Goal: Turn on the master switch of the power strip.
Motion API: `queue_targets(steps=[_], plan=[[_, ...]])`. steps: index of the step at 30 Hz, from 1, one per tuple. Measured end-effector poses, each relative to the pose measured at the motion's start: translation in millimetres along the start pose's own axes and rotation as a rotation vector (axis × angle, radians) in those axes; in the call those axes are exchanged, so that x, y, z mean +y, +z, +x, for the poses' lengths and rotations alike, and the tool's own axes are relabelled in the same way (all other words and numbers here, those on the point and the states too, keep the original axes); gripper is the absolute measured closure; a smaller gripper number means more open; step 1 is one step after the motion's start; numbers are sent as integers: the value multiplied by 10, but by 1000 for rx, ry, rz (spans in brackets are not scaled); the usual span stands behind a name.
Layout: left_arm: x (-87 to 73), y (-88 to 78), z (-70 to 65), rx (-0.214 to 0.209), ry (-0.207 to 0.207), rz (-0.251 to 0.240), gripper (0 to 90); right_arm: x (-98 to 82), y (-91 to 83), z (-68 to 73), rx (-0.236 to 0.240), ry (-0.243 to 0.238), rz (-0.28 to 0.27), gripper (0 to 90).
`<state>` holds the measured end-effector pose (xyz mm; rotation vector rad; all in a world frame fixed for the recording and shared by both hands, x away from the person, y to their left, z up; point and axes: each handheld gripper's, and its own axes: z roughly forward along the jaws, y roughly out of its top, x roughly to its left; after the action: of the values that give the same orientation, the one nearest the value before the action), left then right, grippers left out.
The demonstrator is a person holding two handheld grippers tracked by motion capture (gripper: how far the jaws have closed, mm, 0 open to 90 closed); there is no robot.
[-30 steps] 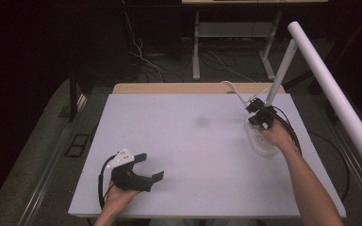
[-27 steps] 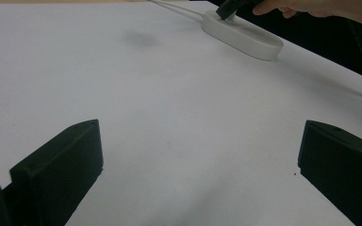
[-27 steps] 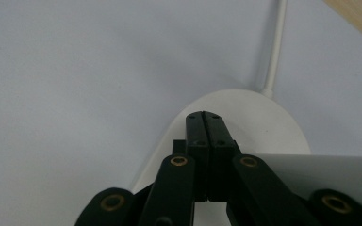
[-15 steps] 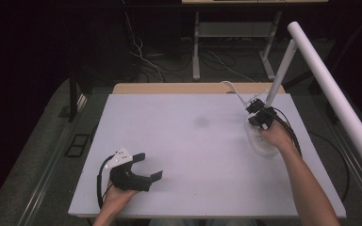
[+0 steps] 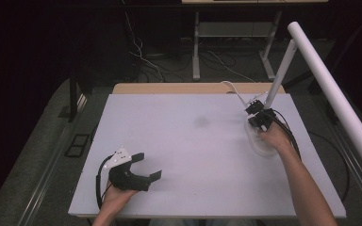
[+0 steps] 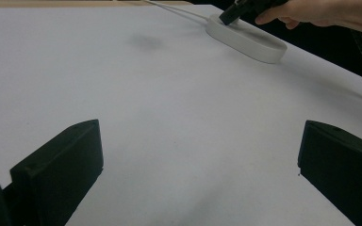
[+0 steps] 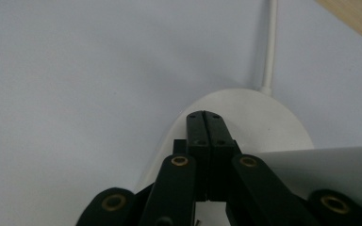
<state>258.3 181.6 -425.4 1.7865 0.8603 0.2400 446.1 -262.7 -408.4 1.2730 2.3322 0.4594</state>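
Step in hand: You had the right hand-held gripper point(image 5: 259, 116) down on the white lamp base point(image 5: 260, 141), its tip pressing the top of the base near the foot of the lamp's stem; by my reading this was a press on a touch switch, though no button could be made out.
Right hand-held gripper: In the right gripper view its jaws were pressed together with nothing between them, the joined tip resting on the lamp base point(image 7: 264, 122).
Left hand-held gripper: You held the left hand-held gripper point(image 5: 143, 165) low over the near left part of the surface point(image 5: 188, 150), jaws spread wide, holding nothing, well apart from the lamp.
Where the lamp was: The base sat at the far right of the surface, its white cord point(image 7: 269, 44) running off toward the far edge, and the long white lamp tube point(image 5: 332, 89) slanted above the right side.
Lamp state: You could not tell from the tube whether it was lit.
Next move called for: A short, straight push down with the jaws kept together, then a clean lift off the base without dragging it sideways; the base looked light enough to slide.
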Motion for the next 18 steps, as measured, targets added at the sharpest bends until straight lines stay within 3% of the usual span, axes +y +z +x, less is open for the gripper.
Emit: queue_targets(steps=[7, 12, 18], plan=[[1, -4, 0, 2, -1, -1, 0, 0, -2, 9, -4, -11, -5, 898], [0, 1, -4, 0, -1, -1, 0, -19, 11, -27, 11, 24, -34, 897], [-2, 22, -11, -5, 1, 6, 0, 2, -4, -24, 5, 30, -20, 896]])
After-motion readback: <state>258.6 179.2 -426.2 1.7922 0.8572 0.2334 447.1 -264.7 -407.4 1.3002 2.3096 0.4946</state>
